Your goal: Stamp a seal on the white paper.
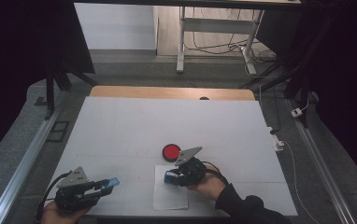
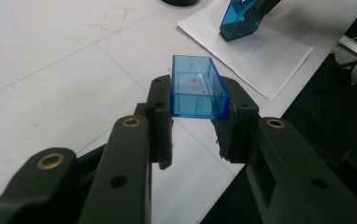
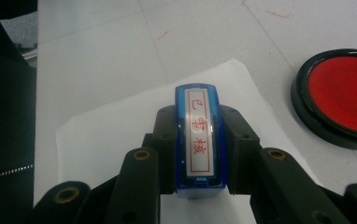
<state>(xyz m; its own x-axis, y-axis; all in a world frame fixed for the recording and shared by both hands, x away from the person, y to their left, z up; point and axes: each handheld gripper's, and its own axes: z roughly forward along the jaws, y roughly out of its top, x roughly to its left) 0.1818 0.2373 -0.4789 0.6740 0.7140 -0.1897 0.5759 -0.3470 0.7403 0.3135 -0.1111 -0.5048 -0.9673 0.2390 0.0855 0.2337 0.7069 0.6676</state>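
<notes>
Over the paper sheet (image 1: pixel 169 192) my right tongs (image 1: pixel 171 177) pinch the blue stamp (image 3: pixel 199 140), long axis along the jaws, ink pad (image 1: pixel 171 151) just beyond, while left tongs (image 1: pixel 109 184) pinch its cap (image 2: pixel 196 88)

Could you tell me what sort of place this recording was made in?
Probably a lab or workshop set up for recording. A white-covered table stands between metal rails, dark curtains hang at the sides, and loose cables lie under a desk frame behind.
</notes>
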